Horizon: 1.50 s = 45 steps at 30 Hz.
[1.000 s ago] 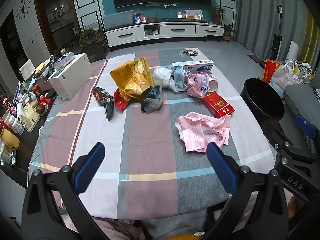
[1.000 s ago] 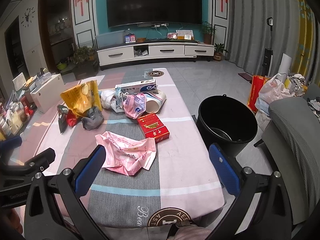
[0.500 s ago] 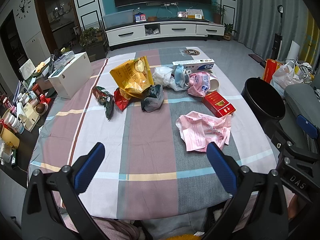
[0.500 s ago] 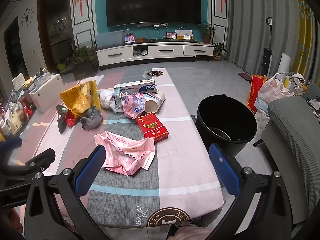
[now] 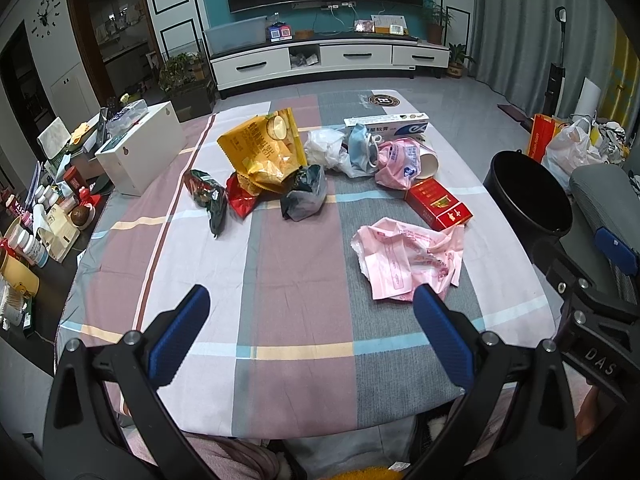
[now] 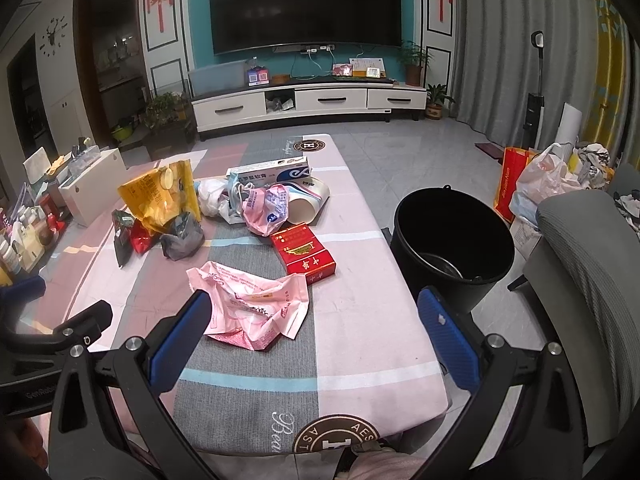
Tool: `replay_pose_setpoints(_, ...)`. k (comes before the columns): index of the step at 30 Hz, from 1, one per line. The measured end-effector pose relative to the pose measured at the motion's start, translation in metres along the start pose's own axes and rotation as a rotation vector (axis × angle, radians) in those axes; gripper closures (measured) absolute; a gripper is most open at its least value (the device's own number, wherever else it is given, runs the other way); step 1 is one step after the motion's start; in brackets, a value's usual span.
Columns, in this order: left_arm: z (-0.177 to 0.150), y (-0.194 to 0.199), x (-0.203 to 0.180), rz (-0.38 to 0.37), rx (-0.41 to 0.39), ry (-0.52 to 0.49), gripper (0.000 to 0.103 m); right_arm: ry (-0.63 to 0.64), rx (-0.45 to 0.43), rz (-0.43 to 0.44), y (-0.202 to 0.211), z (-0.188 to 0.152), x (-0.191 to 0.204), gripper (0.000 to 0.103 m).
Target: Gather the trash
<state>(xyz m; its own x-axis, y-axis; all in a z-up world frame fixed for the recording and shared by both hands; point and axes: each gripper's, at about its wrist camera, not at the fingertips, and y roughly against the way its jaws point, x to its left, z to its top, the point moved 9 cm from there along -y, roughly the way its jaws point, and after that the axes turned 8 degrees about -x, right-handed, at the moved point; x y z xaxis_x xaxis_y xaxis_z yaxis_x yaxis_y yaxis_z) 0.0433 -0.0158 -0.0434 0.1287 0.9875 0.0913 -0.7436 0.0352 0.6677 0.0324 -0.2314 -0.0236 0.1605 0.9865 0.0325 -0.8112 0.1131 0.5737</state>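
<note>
Trash lies on the cloth-covered table (image 5: 304, 280): a crumpled pink wrapper (image 5: 408, 256) (image 6: 256, 304), a red carton (image 5: 438, 205) (image 6: 304, 250), a yellow chip bag (image 5: 262, 150) (image 6: 160, 198), dark snack bags (image 5: 208, 198), a grey bag (image 5: 304, 198), a white-blue box (image 5: 386, 124) (image 6: 274, 170) and a pink bag (image 5: 396, 160). A black bin (image 5: 528, 194) (image 6: 454, 246) stands on the floor right of the table. My left gripper (image 5: 310, 320) and right gripper (image 6: 312, 320) are open and empty, above the near table edge. The pink wrapper lies just ahead of the right gripper's left finger.
A white box (image 5: 140, 152) sits at the table's left edge. A cluttered side table (image 5: 36, 216) with bottles stands left. A grey chair (image 6: 588, 280) is at the right, with bags (image 6: 548, 178) on the floor behind the bin.
Both grippers have barely shifted; nothing on the table has moved.
</note>
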Motion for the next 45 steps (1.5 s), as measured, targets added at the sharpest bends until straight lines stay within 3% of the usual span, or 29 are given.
replay_pose_setpoints(22,-0.002,-0.004,0.000,-0.004,-0.001,0.013,0.002,-0.006,0.001,-0.001,-0.001,-0.001,-0.001,0.003)
replay_pose_setpoints(24,0.000,-0.010,0.000,-0.048,-0.013,0.042,0.002,-0.014,0.002,0.003,-0.006,-0.003,-0.005,0.003)
replay_pose_setpoints(25,0.000,-0.018,0.000,-0.107,-0.010,0.074,0.002,-0.018,0.004,0.014,-0.009,-0.004,-0.007,0.002)
replay_pose_setpoints(27,0.000,-0.030,-0.001,-0.172,0.002,0.112,0.002,-0.029,0.016,0.095,-0.020,-0.008,-0.006,0.003)
replay_pose_setpoints(28,-0.002,-0.043,0.001,-0.223,0.031,0.143,0.002,-0.033,0.033,0.130,-0.027,-0.011,-0.006,0.003)
replay_pose_setpoints(32,-0.006,-0.076,0.002,-0.300,0.111,0.204,0.002,-0.051,0.128,0.196,-0.061,-0.025,-0.009,0.002)
replay_pose_setpoints(34,-0.006,-0.089,-0.007,-0.403,0.145,0.242,0.002,-0.058,0.169,0.227,-0.075,-0.030,-0.009,0.003)
replay_pose_setpoints(37,-0.007,-0.105,-0.024,-0.497,0.184,0.267,0.002,-0.046,0.230,0.242,-0.093,-0.039,-0.010,0.003)
replay_pose_setpoints(45,-0.014,-0.145,-0.070,-0.530,0.198,0.116,0.006,-0.065,0.244,0.233,-0.139,-0.013,-0.024,0.004)
